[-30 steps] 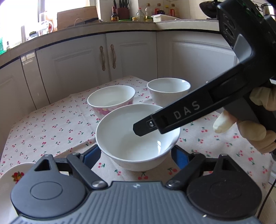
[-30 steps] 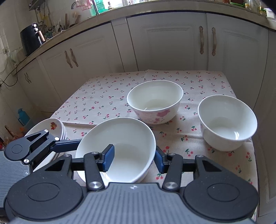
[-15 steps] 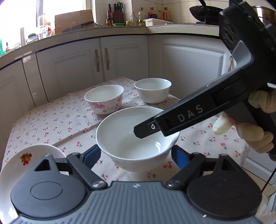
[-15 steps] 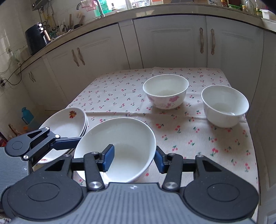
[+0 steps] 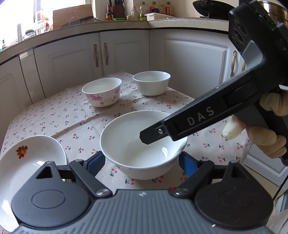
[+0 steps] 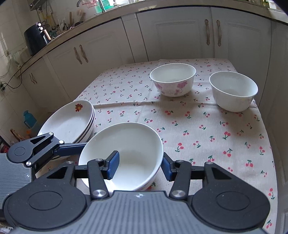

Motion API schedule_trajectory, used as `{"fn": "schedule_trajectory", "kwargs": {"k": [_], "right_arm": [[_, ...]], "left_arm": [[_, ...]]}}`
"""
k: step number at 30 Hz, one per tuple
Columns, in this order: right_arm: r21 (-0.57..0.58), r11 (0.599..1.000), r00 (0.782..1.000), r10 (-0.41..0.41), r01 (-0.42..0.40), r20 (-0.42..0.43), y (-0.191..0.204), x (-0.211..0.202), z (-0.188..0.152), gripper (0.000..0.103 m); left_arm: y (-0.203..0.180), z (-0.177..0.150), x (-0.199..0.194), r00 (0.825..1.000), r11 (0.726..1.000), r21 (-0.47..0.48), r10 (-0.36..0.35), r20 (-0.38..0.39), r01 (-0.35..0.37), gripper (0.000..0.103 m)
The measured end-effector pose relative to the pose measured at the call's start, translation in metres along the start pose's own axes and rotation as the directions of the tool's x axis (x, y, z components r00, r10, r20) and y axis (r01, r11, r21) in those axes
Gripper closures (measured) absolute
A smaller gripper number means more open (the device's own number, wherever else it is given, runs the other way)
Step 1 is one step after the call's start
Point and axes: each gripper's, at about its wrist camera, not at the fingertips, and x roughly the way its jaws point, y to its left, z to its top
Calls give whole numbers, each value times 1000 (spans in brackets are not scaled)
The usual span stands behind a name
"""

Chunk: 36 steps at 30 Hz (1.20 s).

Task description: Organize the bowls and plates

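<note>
White glazed bowl gripped at its rim above the cherry-print tablecloth.
Right gripper pinches the bowl's wall, one blue pad inside, one outside; left gripper brackets it with wide jaws, contact unclear. Stacked white fruit-motif plates sit just beside; pink-flowered bowl and plain white bowl stand farther back.

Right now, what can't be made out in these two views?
- Left wrist view: the plates are cut off by the left edge and the left gripper.
- Both views: the underside of the big bowl is hidden by its own wall, so lifted or resting is unclear.
- Left wrist view: labels on the counter bottles are too small.
</note>
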Motion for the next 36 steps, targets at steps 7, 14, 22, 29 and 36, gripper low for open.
{"fn": "schedule_trajectory", "kwargs": {"k": [7,14,22,29,36], "right_arm": [[20,1000,1000,5,-5,-7,-1,2,-4,47],[26,1000,1000,1,0,-2,-1,2,-4,46],[44,999,1000,15,-16,21,1,-1,-10,38],[18,999,996,-40,39,74,5,-9,-15,12],[74,993,977,-106,93,187,-4,-38,-19,0]], "left_arm": [[-1,-3,-1,1000,1000,4,-6,0,6,15],[0,-3,0,1000,1000,11,-10,6,10,15],[3,-6,0,999,999,-9,-41,2,41,8],[2,-8,-9,997,997,0,-77,-1,77,6],[6,-9,-31,993,993,3,-119,-11,119,5]]}}
